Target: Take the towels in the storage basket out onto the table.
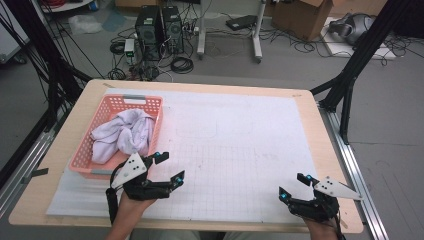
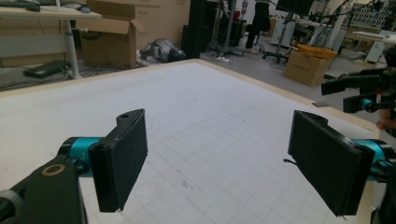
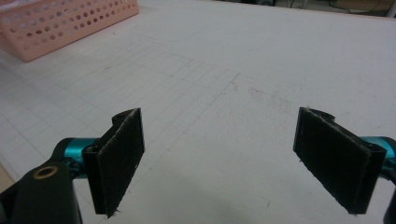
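Your left gripper [image 1: 170,167] sits near the front edge of the table [image 1: 200,86], just beside the near right corner of the pink basket [image 1: 156,126], with its jaws spread wide and nothing between them. In the left gripper view the same gripper [image 2: 217,163] looks across bare gridded paper [image 2: 201,121]; both black pads face each other over open paper and touch nothing, neither cloth nor basket.

Your right gripper [image 1: 295,186] hovers over the near right part of the white sheet, well apart from the basket, and it too is spread wide and holds nothing. Its own view shows the gripper [image 3: 217,158] with the two pads far apart above the gridded sheet, and the pink basket [image 3: 60,21] off in the upper left corner, well away from the jaws.

You can see the white cloth [image 1: 125,134] bunched up inside the basket, filling most of it and rising to about its rim. It lies nearest your left gripper, whose upper jaw tip is close to the basket's corner, though whether it touches the rim you cannot tell. Neither gripper touches the cloth.
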